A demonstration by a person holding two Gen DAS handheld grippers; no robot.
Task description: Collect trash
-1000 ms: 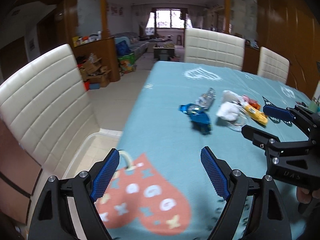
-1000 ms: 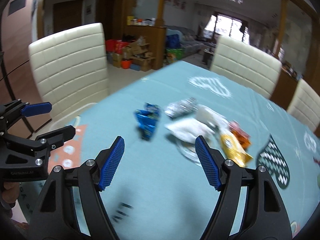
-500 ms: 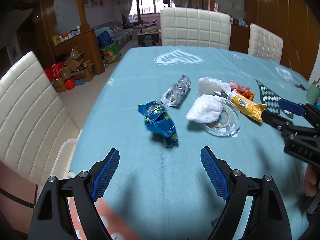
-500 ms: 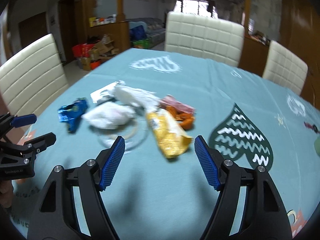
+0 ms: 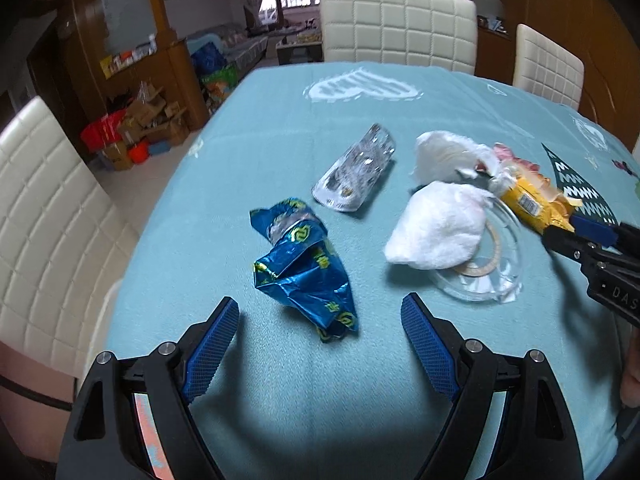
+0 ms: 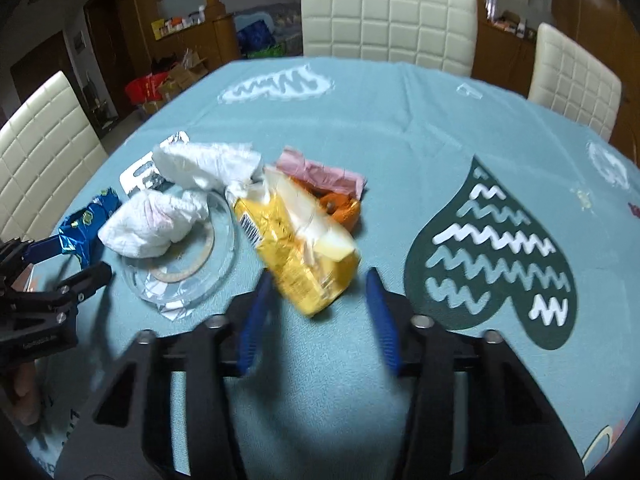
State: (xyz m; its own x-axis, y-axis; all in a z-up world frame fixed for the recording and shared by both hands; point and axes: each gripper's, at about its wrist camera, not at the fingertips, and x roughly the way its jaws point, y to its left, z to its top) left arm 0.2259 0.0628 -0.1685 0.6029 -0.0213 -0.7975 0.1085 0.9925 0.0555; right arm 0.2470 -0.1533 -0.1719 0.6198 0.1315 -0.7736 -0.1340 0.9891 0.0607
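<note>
Across the bottom of the left wrist frame, the left claw (image 5: 320, 322) is showing matte black arms with silver screw heads and ribbed blue pads (image 5: 212, 340). The right claw (image 6: 318, 312) is wearing the same black and blue; bare fingertips (image 6: 25, 394) are showing at lower left.

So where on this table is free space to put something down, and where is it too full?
Free: the far cloth around the white heart print, and the right side on the dark heart print. Crowded: the centre-left, where the blue wrapper, tissues, glass dish and yellow bag lie packed together.
</note>
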